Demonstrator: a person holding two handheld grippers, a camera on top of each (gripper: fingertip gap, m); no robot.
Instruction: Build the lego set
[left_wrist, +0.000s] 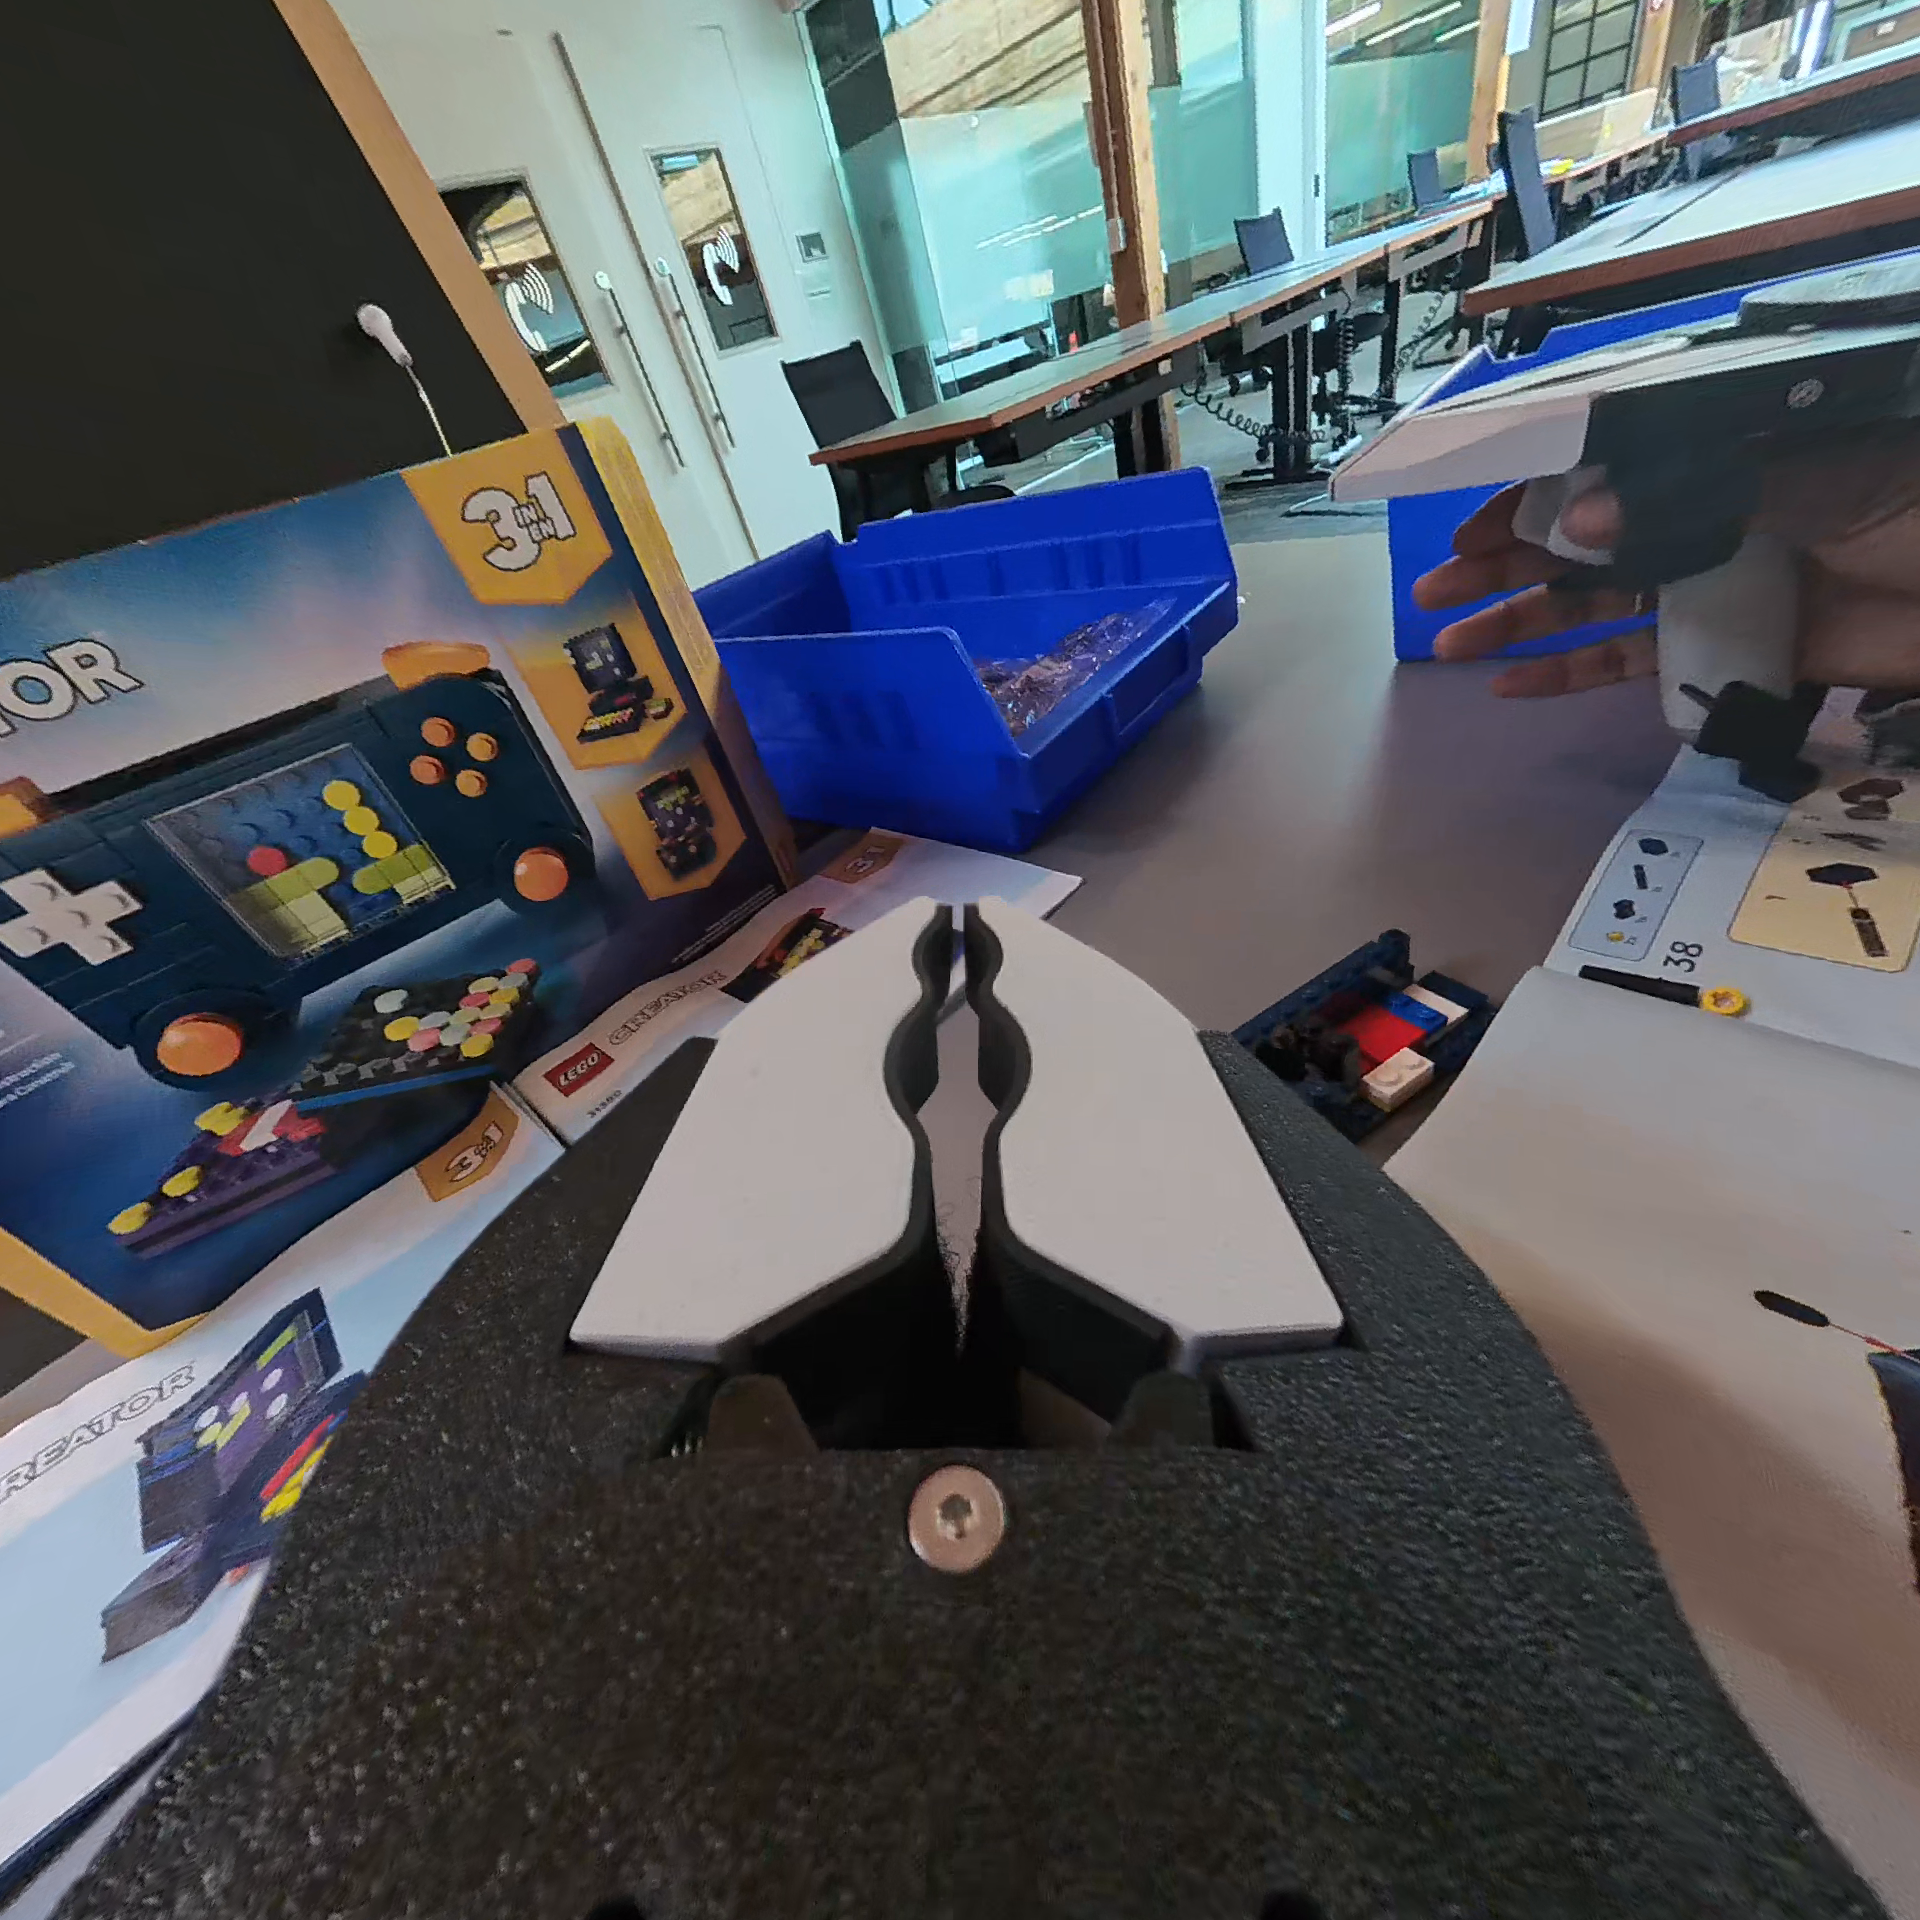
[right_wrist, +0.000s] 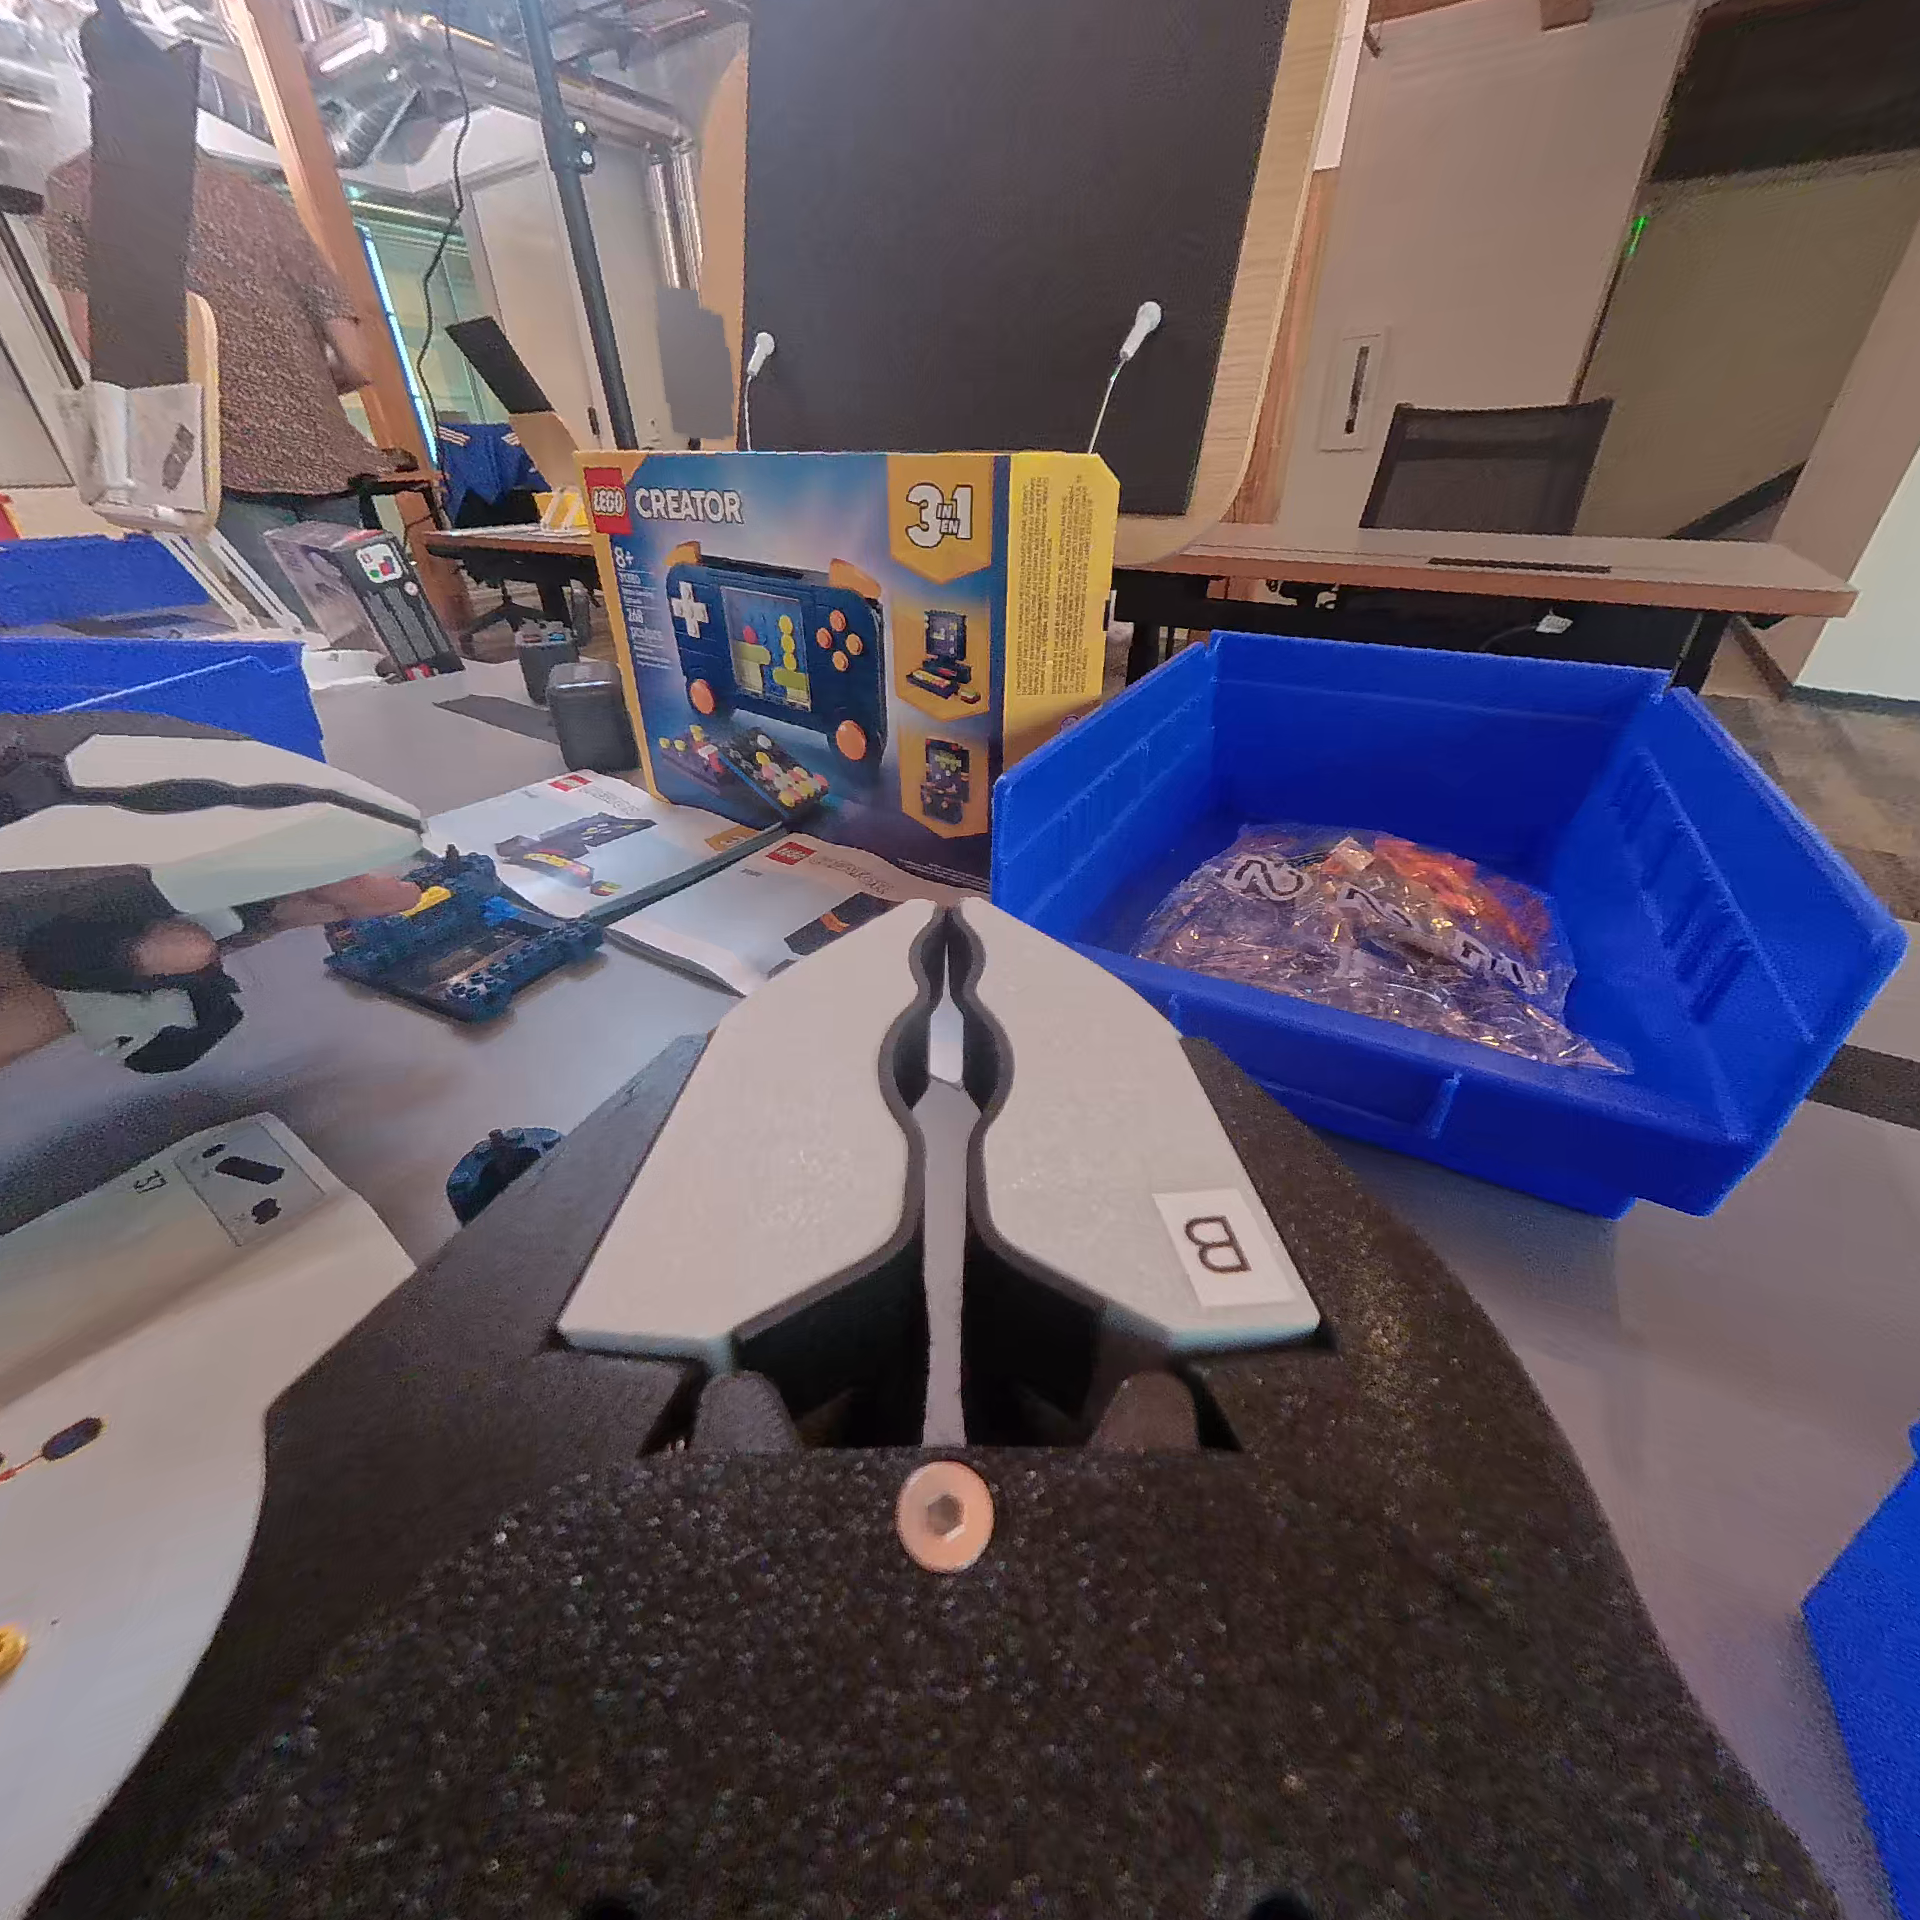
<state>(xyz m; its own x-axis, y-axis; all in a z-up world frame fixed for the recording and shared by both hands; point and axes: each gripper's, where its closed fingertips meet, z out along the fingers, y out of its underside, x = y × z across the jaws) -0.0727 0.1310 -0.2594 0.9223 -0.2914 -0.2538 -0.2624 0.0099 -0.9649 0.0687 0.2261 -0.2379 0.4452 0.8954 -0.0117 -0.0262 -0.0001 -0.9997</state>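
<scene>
My left gripper (left_wrist: 956, 914) is shut, and nothing shows between its pads. It hovers over a closed instruction booklet (left_wrist: 665, 1029), left of a partly built dark blue brick model (left_wrist: 1361, 1029). My right gripper (right_wrist: 948, 914) is shut too, pads touching with nothing between them, above another booklet (right_wrist: 748, 894) and just left of a blue bin (right_wrist: 1299, 1081). The bin holds clear plastic bags of parts (right_wrist: 1371, 935). In the right wrist view the left gripper (right_wrist: 208, 821) shows at the far left, above the brick model (right_wrist: 457, 945).
A toy brick set box (right_wrist: 831, 644) stands upright at the back and also shows in the left wrist view (left_wrist: 312, 831). An open instruction booklet (left_wrist: 1766, 894) lies to the right with a small yellow piece (left_wrist: 1725, 1000) on it. More blue bins (right_wrist: 156, 675) stand at the left. The tips of one gripper are about 20 centimeters away from the tips of the other.
</scene>
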